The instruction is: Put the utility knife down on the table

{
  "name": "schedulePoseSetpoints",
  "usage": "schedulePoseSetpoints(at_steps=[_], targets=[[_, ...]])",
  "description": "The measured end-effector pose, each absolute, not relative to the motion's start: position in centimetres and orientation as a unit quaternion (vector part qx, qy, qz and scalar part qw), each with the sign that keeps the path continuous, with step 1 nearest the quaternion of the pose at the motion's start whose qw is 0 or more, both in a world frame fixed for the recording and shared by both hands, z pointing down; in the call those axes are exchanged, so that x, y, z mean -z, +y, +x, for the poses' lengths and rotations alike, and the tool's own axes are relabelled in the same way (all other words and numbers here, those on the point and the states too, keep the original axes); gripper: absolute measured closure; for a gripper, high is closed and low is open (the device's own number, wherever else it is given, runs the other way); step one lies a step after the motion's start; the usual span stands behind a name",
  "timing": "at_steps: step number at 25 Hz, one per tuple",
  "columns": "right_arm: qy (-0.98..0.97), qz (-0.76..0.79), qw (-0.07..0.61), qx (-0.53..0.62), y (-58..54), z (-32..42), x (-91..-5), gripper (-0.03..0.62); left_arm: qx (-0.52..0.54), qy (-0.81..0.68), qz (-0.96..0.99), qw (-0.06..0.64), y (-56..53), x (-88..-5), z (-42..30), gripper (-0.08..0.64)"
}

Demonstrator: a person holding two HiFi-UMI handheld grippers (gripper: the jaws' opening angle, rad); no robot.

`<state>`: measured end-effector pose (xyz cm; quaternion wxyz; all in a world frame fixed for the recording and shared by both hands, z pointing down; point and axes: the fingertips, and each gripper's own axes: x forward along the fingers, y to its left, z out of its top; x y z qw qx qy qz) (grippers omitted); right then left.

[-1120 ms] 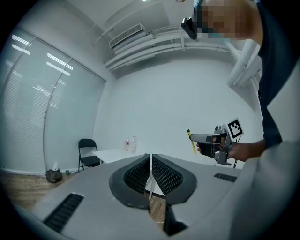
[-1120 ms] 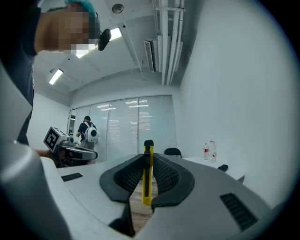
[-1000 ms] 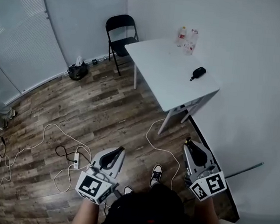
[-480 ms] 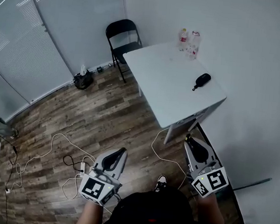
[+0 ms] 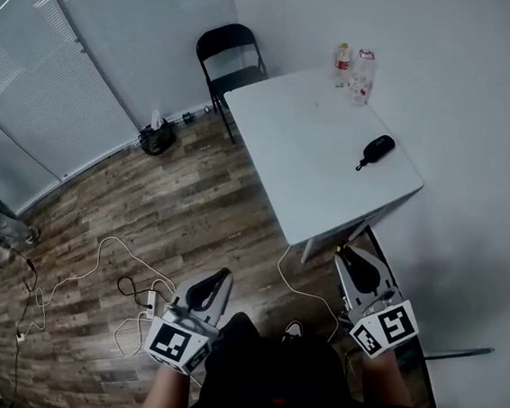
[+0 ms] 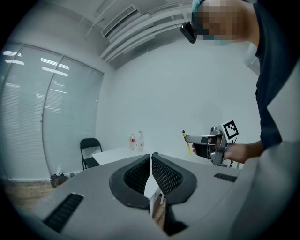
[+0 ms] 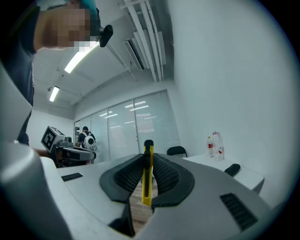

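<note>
Evidently the carry step was in hand: your right gripper (image 5: 344,253) had its jaws clamped on the slim yellow plastic utility knife (image 7: 147,180), while your left gripper (image 5: 220,278) had its jaws pressed together on nothing. The white rectangular table (image 5: 305,159) lay well ahead of both, so the next move called for reaching it and lowering the knife.

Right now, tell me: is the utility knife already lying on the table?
No, the utility knife is clamped between the jaws of the right tool, held short of the table.

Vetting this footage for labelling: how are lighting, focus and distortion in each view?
Head view: evenly lit, sharp, edges bowed. Right gripper view: heavy fisheye, dark corners, yellow utility knife in the right claw crisp. Left gripper view: same fisheye, vignette.
</note>
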<state>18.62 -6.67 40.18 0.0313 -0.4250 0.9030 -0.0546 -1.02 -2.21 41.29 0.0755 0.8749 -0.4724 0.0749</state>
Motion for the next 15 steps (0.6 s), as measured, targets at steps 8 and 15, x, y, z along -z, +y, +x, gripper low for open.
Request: schedulePoseSetpoints(at_steps=[8, 15], targets=[[0.889, -0.454, 0.006, 0.065, -12.0, 18.1, -41.2, 0.517, -0.070, -0.436, 0.893, 0.087, -9.3, -42.0, -1.4, 0.529], [0.865, -0.497, -0.004, 0.062, -18.4, 15.2, -40.2, 0.517, -0.062, -0.395, 0.914, 0.071, -18.6, -40.7, -4.8, 0.529]])
